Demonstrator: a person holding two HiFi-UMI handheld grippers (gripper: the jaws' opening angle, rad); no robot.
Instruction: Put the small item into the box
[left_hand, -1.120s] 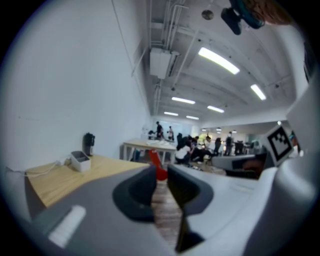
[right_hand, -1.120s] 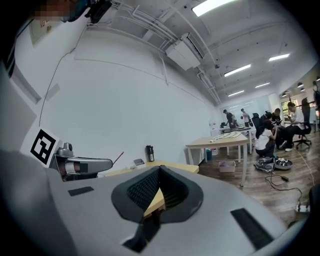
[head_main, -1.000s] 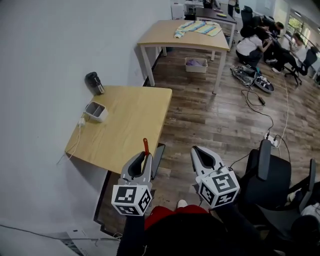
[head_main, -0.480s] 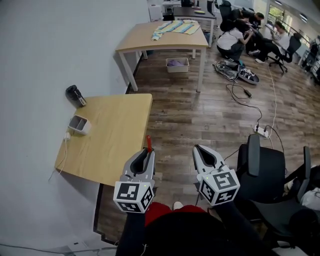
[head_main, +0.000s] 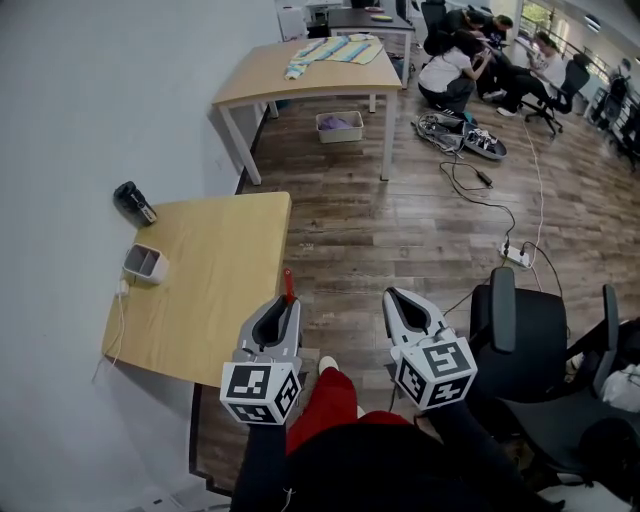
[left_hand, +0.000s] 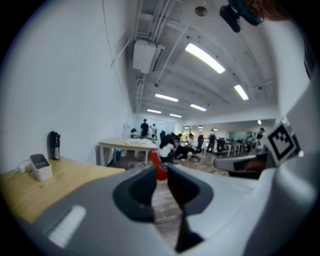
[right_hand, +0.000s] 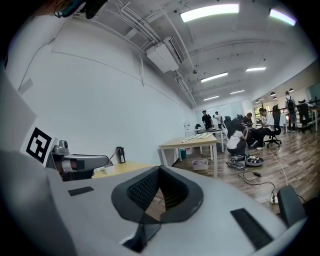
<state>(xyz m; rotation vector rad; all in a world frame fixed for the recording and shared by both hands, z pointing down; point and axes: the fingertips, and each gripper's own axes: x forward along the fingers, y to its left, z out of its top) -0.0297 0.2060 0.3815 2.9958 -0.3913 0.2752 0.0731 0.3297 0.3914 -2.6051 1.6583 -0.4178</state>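
My left gripper (head_main: 285, 300) is shut on a small red item (head_main: 288, 284) whose tip sticks out past the jaws; it hovers over the near right edge of the wooden table (head_main: 220, 270). The left gripper view shows the red item (left_hand: 159, 167) pinched at the jaw tips. A small white box (head_main: 143, 263) stands at the table's left edge by the wall, well ahead and left of the gripper; in the left gripper view the box (left_hand: 40, 166) is far left. My right gripper (head_main: 393, 297) is shut with nothing in it, over the floor.
A black flask (head_main: 133, 203) stands beyond the box against the wall. A cable hangs off the table's left side. A black office chair (head_main: 530, 340) is close on the right. A second table (head_main: 310, 75), a basket, floor cables and several people are further off.
The head view has swung right, so the table and box sit further left in frame. Both grippers keep their pose and grip. A shoe and red trouser leg now show between them.
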